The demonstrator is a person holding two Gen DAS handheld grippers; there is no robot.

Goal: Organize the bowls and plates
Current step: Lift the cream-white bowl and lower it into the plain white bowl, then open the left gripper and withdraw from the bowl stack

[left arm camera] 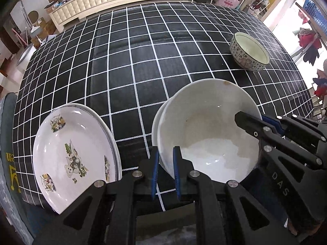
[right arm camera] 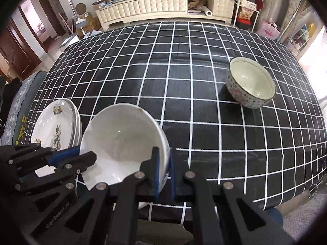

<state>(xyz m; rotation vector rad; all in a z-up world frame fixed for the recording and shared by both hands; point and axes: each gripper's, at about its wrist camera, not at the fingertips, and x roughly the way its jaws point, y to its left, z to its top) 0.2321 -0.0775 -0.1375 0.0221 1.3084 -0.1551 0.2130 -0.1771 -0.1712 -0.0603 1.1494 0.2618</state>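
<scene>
Two grippers pinched one white bowl (left arm camera: 208, 130) by opposite rims: the left gripper (left arm camera: 166, 169) closed on its left edge, the right gripper (right arm camera: 163, 171) on its right edge, holding it tilted over the near part of the checked tablecloth (left arm camera: 143, 61). Just left lay stacked flowered plates (left arm camera: 73, 155). Well apart at far right stood a patterned bowl (right arm camera: 251, 82). Beyond the table ran a cluttered cream cabinet (right arm camera: 159, 6).
</scene>
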